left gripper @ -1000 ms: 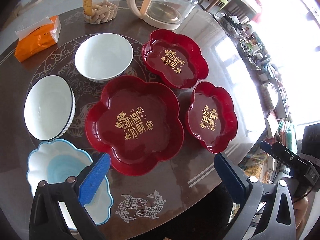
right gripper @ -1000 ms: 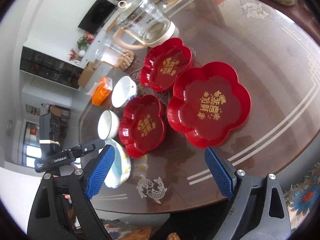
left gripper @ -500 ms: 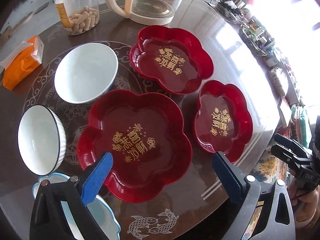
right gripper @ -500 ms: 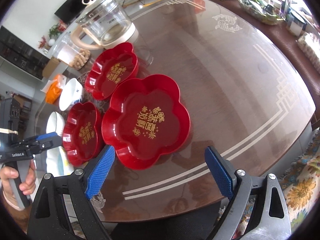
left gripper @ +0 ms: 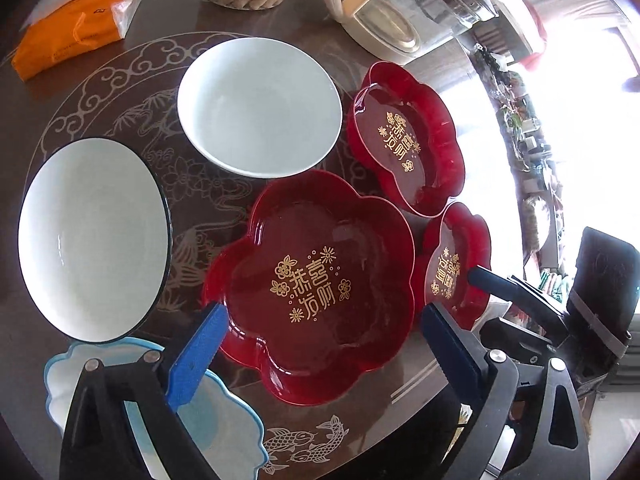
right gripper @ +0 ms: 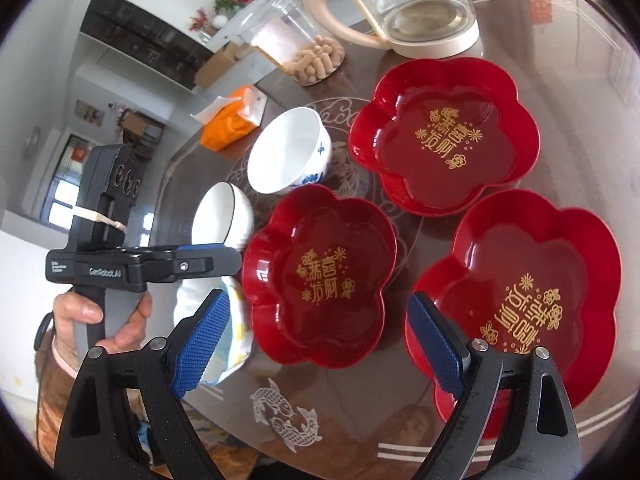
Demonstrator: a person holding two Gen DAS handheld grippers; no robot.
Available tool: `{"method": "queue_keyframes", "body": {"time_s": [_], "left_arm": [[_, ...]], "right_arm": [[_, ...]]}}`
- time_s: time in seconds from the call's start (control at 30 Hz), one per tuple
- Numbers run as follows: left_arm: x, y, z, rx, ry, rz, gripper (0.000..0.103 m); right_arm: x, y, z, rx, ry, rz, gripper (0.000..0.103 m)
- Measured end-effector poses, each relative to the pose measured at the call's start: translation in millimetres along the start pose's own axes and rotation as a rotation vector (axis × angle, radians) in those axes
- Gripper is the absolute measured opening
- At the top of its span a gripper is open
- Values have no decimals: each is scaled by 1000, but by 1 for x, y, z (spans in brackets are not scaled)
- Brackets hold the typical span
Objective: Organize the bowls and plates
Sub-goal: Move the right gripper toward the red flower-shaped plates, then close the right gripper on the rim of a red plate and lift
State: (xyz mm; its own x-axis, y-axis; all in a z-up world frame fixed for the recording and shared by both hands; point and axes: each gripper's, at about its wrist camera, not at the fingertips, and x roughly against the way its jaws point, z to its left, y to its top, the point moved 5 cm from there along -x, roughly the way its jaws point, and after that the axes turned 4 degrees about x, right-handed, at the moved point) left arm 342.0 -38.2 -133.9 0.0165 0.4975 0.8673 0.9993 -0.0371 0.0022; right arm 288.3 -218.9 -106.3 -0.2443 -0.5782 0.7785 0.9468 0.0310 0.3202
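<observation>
Nothing looks stacked yet: the 3 red plates, largest (left gripper: pixel 316 288) at center frame, middle (left gripper: pixel 404 140) upper right and smallest (left gripper: pixel 456 268) right, lie side by side, with 3 bowls (left gripper: pixel 260 104) separate at left. The left gripper (left gripper: pixel 320 340), jaws just narrowing slightly, straddles the largest plate's near rim without pressing; the right gripper (right gripper: pixel 316 344) hangs released. The table edge (left gripper: pixel 424 376) runs close at lower right, and bare room shows only there.

In the left wrist view, the largest plate (left gripper: pixel 316 284) is sitting centrally on the bench (left gripper: pixel 224 200), two smaller plates (left gripper: pixel 408 140) (left gripper: pixel 456 268) lying to its right, two bowls (left gripper: pixel 260 104) (left gripper: pixel 92 236) to its left, a kettle (left gripper: pixel 400 12) standing behind.
</observation>
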Motion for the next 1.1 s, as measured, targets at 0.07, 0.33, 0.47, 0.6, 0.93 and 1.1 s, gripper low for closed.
{"method": "queue_keyframes", "body": {"time_s": [0.07,0.33,0.47,0.6,0.93,1.1], "left_arm": [[-2,-2,5,18,-31,-2,85],[4,-12,21,44,-31,-39,82],[6,-11,25,37,19,-55,82],[-3,-9,27,47,40,-49,82],[-19,-11,30,72,47,-78,77],[-27,-12,31,69,89,-85,62]], "right_arm": [[-6,3,-2,12,-14,3,92],[-20,9,-5,68,-76,7,91],[-30,11,-6,68,-81,22,91],[-37,16,-1,62,-46,31,91],[-54,27,-5,56,-85,89,62],[-59,23,-21,42,-184,116,55]]}}
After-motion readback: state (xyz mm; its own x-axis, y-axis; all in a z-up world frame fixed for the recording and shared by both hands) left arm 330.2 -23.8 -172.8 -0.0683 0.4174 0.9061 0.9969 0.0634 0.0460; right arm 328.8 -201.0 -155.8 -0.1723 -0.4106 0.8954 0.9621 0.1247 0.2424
